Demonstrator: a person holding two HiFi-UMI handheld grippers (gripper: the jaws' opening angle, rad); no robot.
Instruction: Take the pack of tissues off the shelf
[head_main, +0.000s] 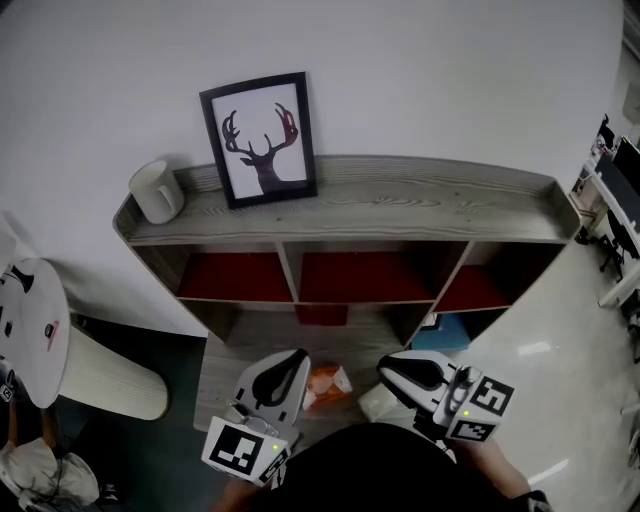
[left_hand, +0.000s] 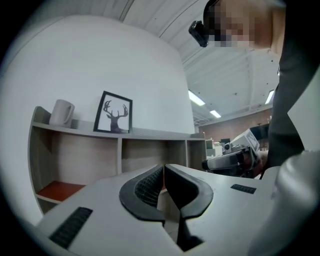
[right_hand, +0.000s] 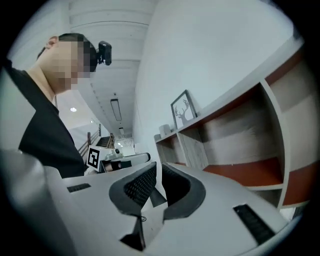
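The left gripper (left_hand: 163, 175) has its fingers (left_hand: 146, 189) clenched on nothing, and the right gripper (right_hand: 159, 175) is also closed and empty. The orange pack of tissues (head_main: 327, 384) lies between both pairs of fingers and below them, on the grey board at the foot of the shelf (head_main: 350, 200). It looks light and soft, its wrapper maybe slippery, so I would pinch it across the short sides. Above it is open room; only the dividers (head_main: 288, 270) stand behind

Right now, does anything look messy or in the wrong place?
Yes: an orange packet lies loose low down in front of the shelf, outside its compartments. The framed picture and the cup on top look tidy.
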